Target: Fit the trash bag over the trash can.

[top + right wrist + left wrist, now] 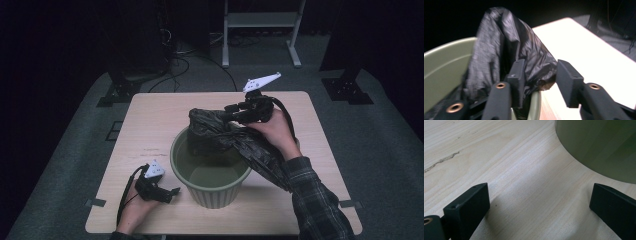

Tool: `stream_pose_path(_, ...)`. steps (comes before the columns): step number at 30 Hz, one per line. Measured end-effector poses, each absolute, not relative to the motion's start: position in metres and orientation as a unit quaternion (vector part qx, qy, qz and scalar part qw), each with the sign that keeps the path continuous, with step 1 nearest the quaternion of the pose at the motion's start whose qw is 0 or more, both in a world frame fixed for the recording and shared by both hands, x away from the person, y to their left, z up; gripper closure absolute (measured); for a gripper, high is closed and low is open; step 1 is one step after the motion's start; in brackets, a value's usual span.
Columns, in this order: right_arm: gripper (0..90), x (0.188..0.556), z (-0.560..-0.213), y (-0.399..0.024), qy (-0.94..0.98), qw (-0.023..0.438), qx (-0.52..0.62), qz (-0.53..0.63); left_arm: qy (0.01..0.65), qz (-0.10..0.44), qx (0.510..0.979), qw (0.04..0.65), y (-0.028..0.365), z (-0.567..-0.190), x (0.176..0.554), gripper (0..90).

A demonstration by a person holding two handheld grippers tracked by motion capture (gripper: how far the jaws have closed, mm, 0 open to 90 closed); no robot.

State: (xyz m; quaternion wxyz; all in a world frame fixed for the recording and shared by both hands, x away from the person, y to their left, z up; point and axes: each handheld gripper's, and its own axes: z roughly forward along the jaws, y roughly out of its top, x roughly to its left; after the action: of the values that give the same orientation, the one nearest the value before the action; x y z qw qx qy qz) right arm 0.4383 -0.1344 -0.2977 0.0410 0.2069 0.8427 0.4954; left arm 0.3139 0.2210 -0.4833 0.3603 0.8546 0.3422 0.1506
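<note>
Bin bag (220,131) — black, crumpled, bunched over the far rim of a green bucket (212,186) in the middle of the wooden worktop (150,125), one long tail trailing off to the right across a plaid sleeve (312,192). Right gripper (235,111) up at the far side of the bucket, above the rim, pointed left into the gathered plastic. Fingers (517,75) partly apart, a fold of the bag (524,50) bulging into the gap between them; plastic against the inner face of one finger, the other finger standing clear of it — no squeeze on the bag, not clamped. Bucket rim (449,50) just under and beside the fingers in the right gripper view, picture a little blurred.

Left gripper (170,192) low at the near left, resting by the foot of the bucket, just beside it, apart from the bag. Fingers (469,205) spread wide over bare wood, nothing between them; green wall of the bucket (599,147) close ahead, not touched.
</note>
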Motion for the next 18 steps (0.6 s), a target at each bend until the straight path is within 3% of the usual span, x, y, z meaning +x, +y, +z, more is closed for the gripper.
stream_pose_path(1,69.7,0.44,-0.301,-0.131,0.849,0.042,0.205,0.486,0.342,0.151,0.855,0.36,0.221,-0.483,0.314,1.5)
stream_pose_path(2,69.7,0.44,-0.301,-0.131,0.849,0.042,0.205,0.486,0.342,0.151,0.855,0.36,0.221,-0.483,0.314,1.5)
stream_pose_path(4,83.9,0.436,-0.301,-0.131,0.847,0.04,0.196,0.492,0.342,0.151,0.855,0.36,0.221,-0.483,0.314,1.5)
stream_pose_path(7,89.0,0.433,-0.299,-0.132,0.848,0.044,0.19,0.493,0.342,0.151,0.855,0.36,0.221,-0.483,0.314,1.5)
stream_pose_path(14,90.0,0.414,-0.299,-0.131,0.857,0.012,0.159,0.489,0.342,0.151,0.855,0.36,0.221,-0.483,0.314,1.5)
stream_pose_path(16,89.8,0.406,-0.3,-0.13,0.867,0.026,0.15,0.474,0.342,0.151,0.855,0.36,0.221,-0.483,0.314,1.5)
stream_pose_path(18,81.1,0.401,-0.301,-0.13,0.872,0.019,0.144,0.467,0.342,0.151,0.855,0.36,0.221,-0.483,0.314,1.5)
